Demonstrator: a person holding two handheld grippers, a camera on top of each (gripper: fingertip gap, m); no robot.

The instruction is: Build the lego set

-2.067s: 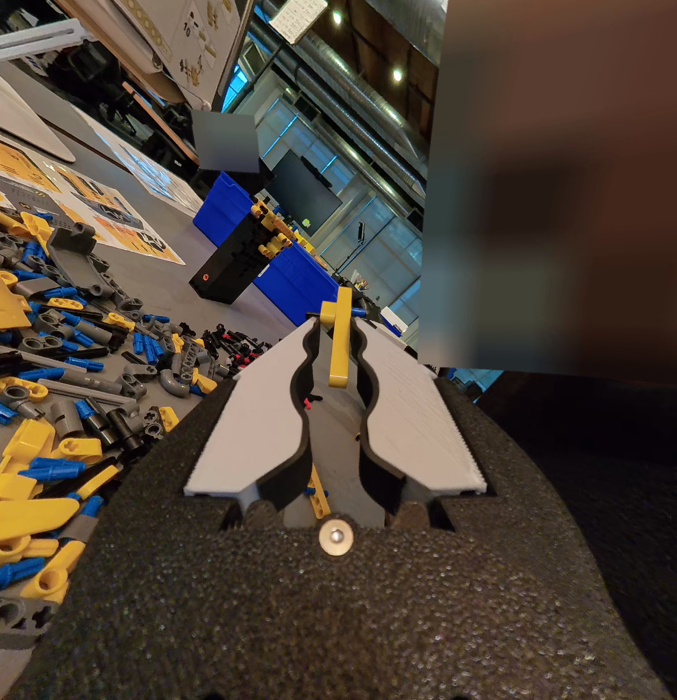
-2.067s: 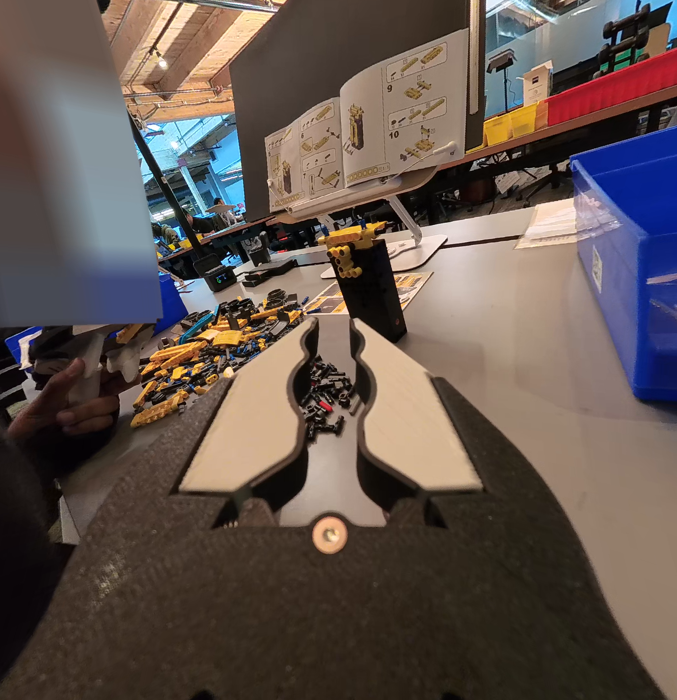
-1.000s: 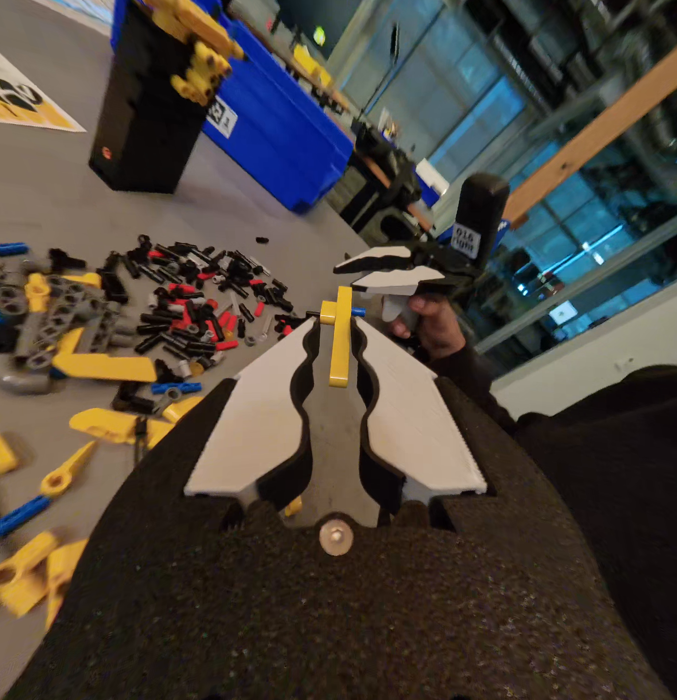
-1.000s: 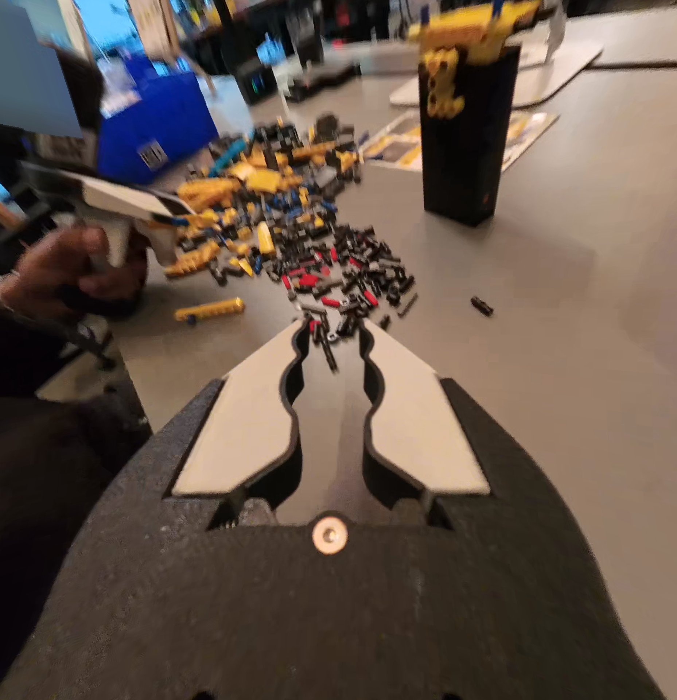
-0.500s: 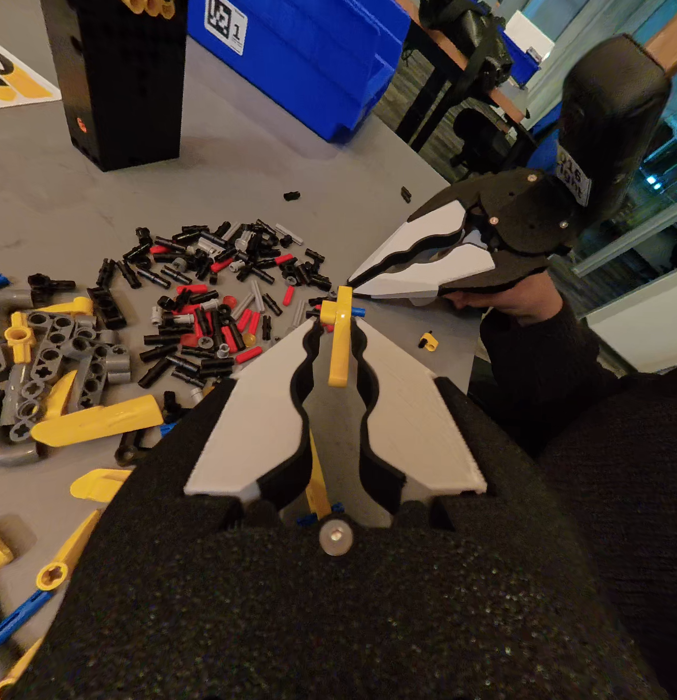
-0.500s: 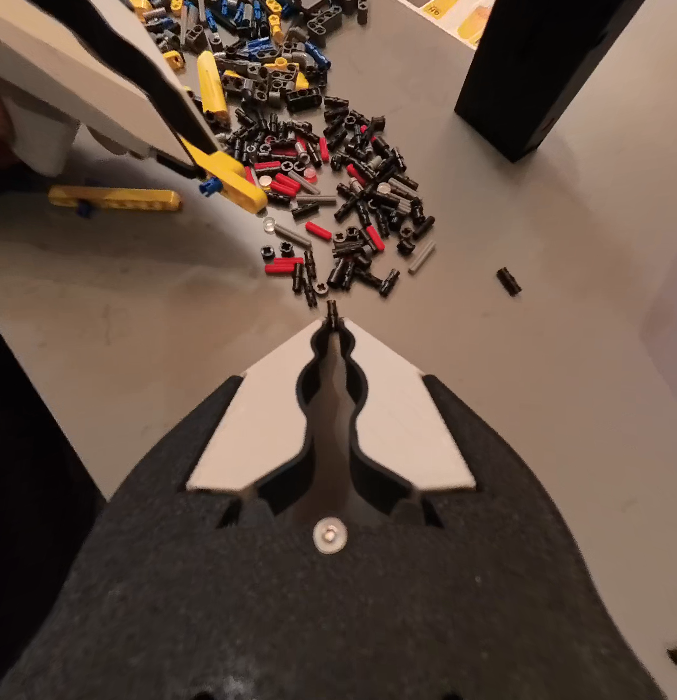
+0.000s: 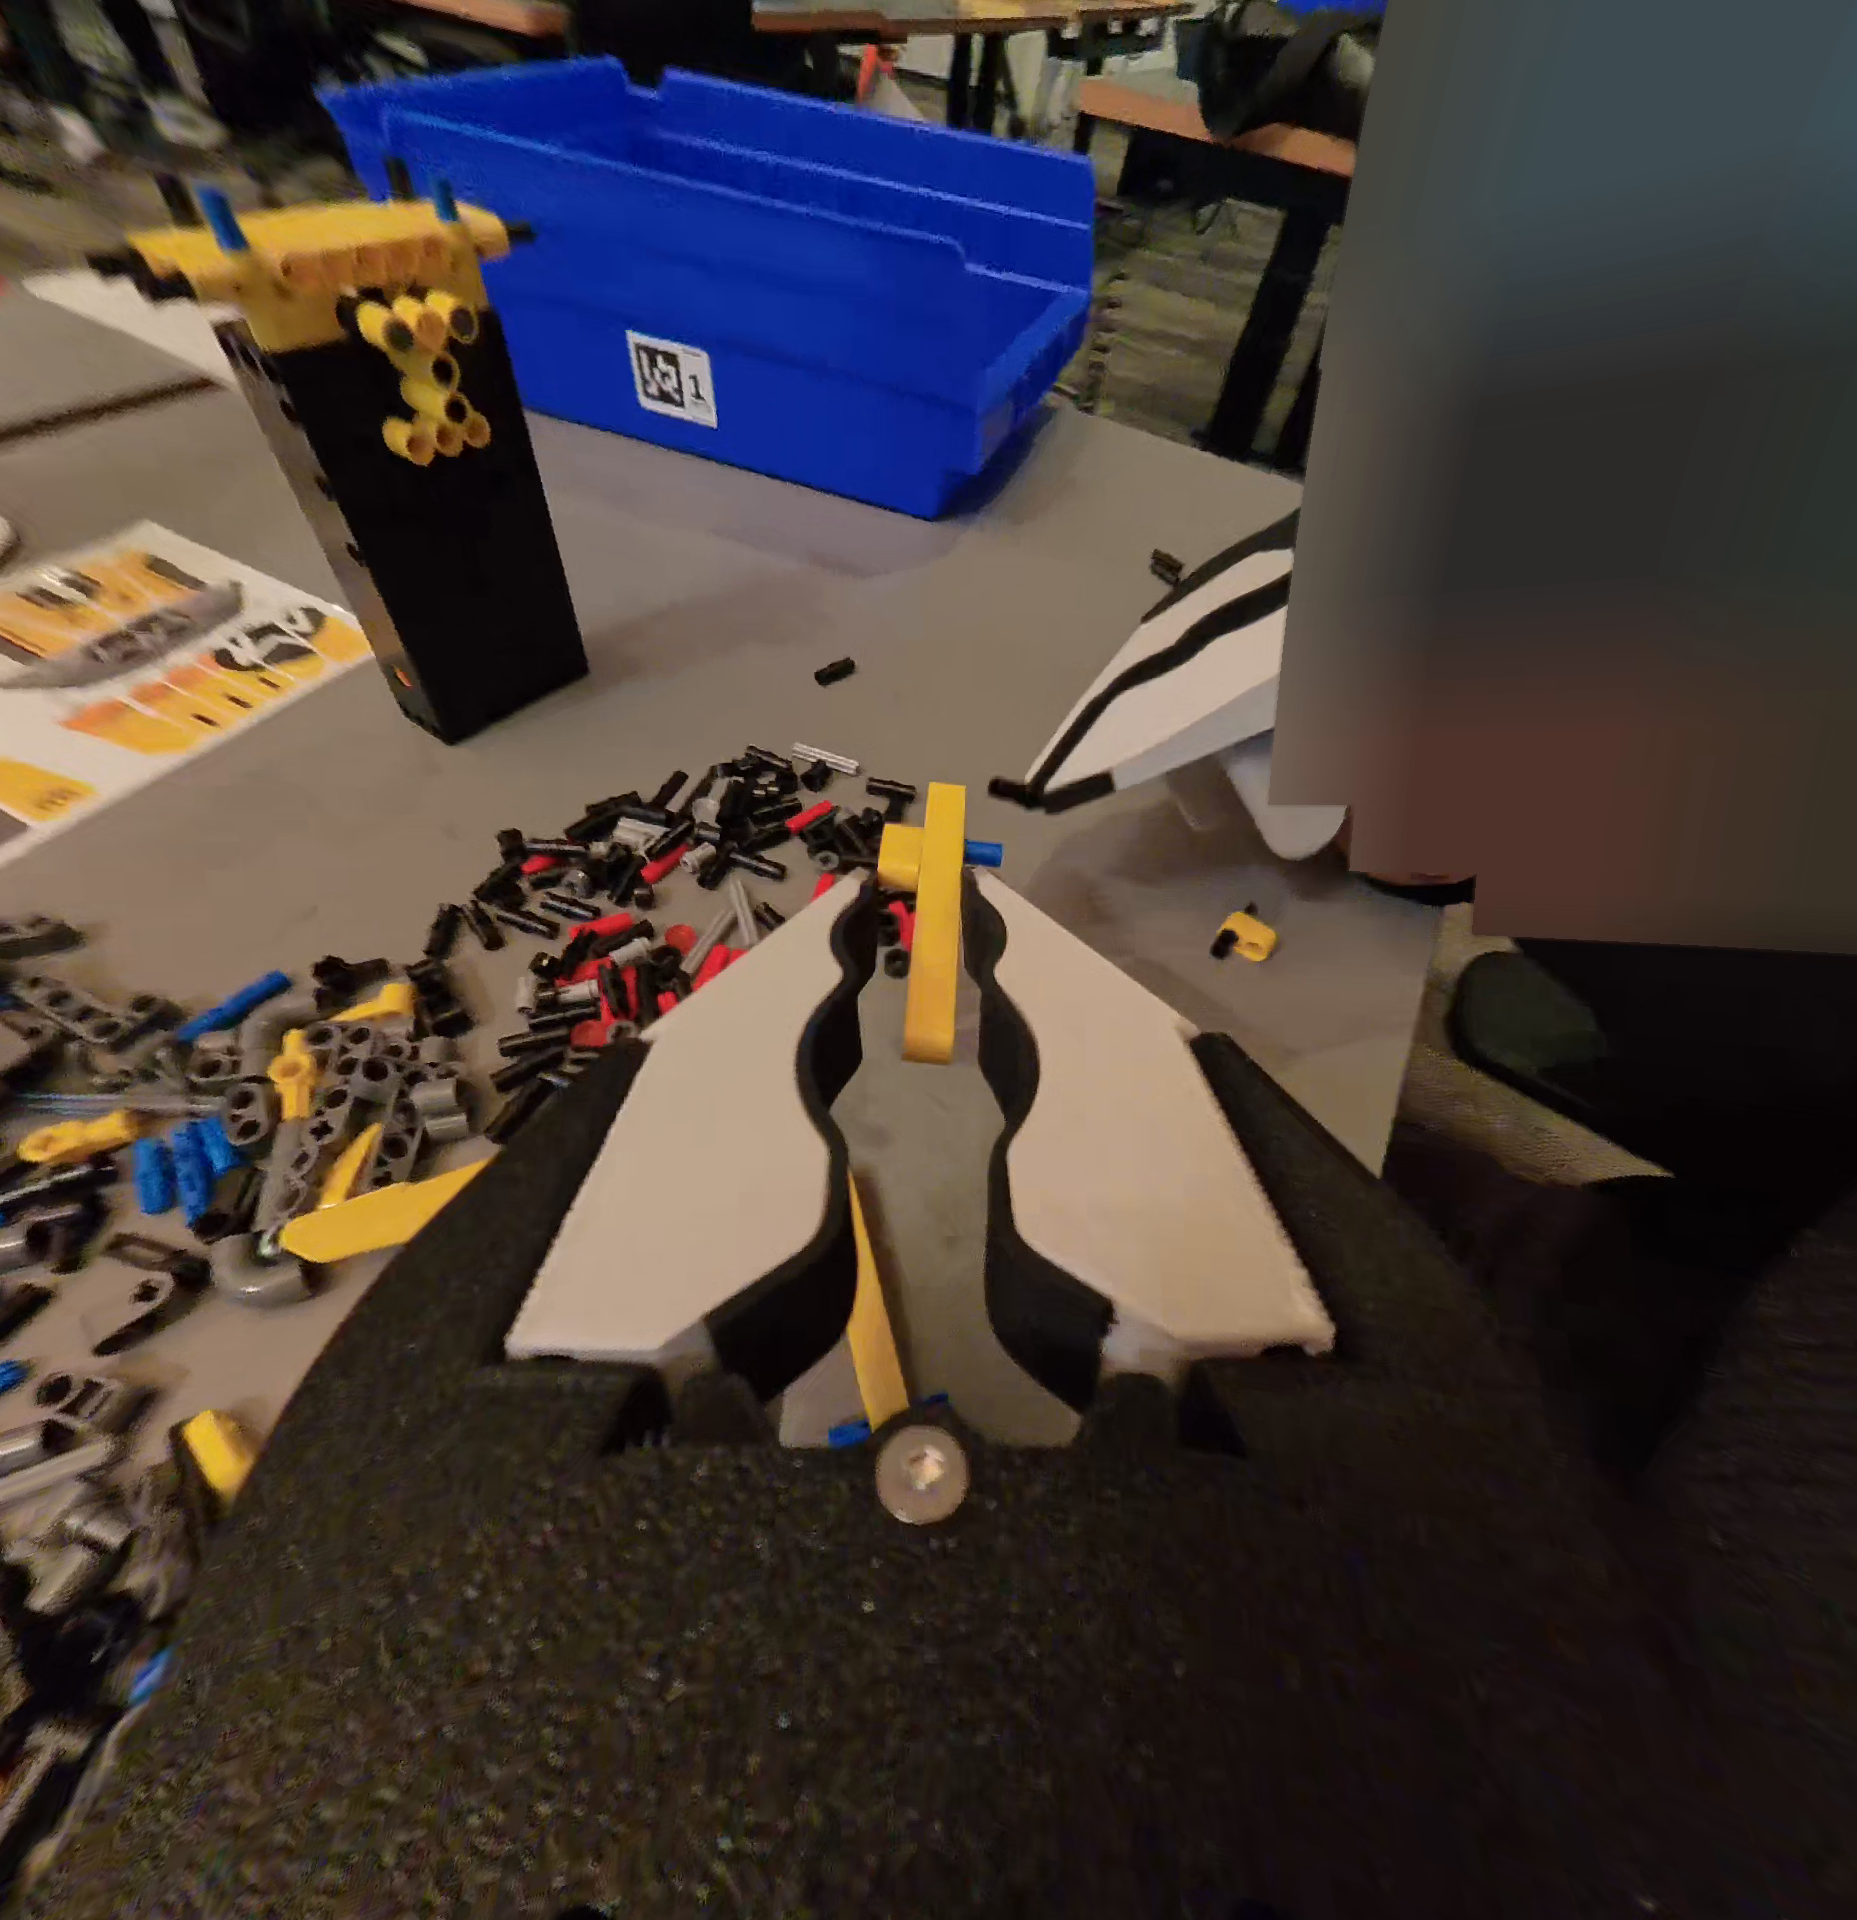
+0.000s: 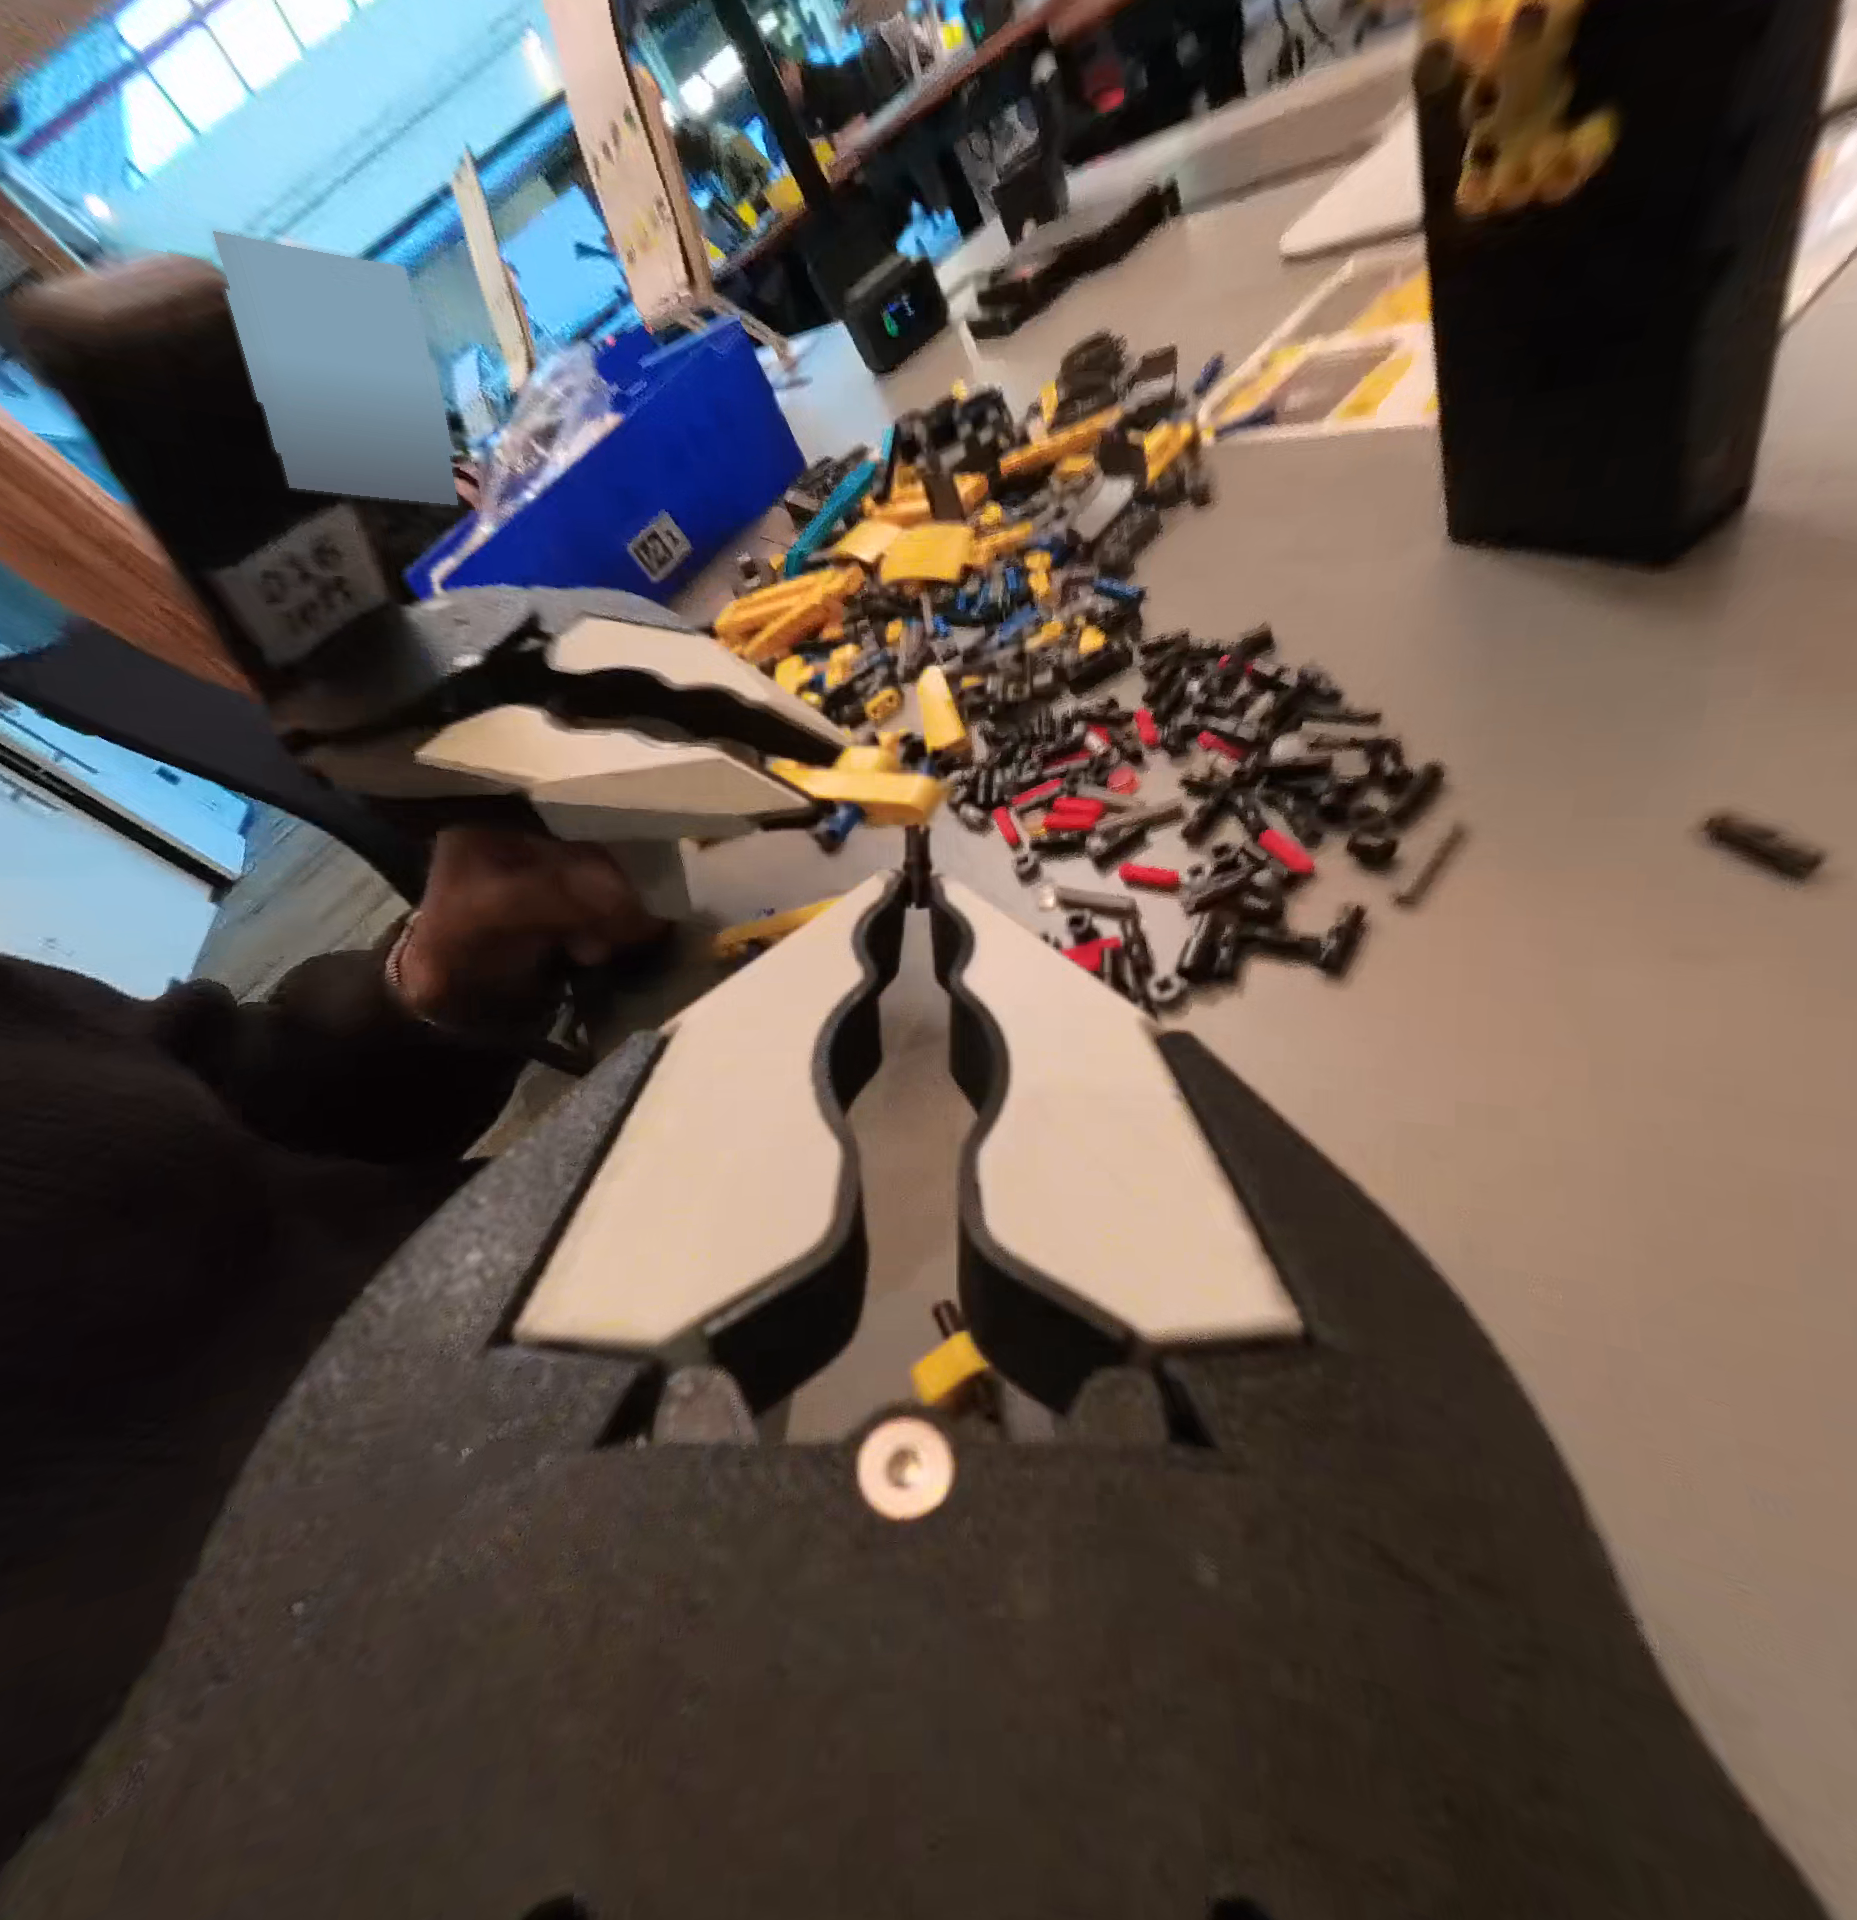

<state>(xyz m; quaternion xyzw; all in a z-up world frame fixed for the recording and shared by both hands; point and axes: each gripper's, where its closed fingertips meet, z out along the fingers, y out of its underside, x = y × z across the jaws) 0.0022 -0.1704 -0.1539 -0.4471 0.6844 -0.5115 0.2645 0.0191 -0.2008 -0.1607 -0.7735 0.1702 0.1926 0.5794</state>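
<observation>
While left hand-held gripper (image 7: pixel 929 878) clamps a stiff, light yellow beam (image 7: pixel 932 935) near the worktop's (image 7: pixel 695 582) front edge, right hand-held gripper (image 8: pixel 913 883) pinches a tiny, slip-prone black pin (image 8: pixel 913 857) endwise.

The left gripper (image 7: pixel 929 883) pinches a flat yellow plastic beam (image 7: pixel 932 935) carrying a blue pin (image 7: pixel 981 852). Beneath lies the grey table (image 7: pixel 695 582), strewn with small black and red pins (image 7: pixel 643 914); a tall black block (image 7: pixel 436 540) stands before a blue plastic bin (image 7: pixel 799 312).
</observation>
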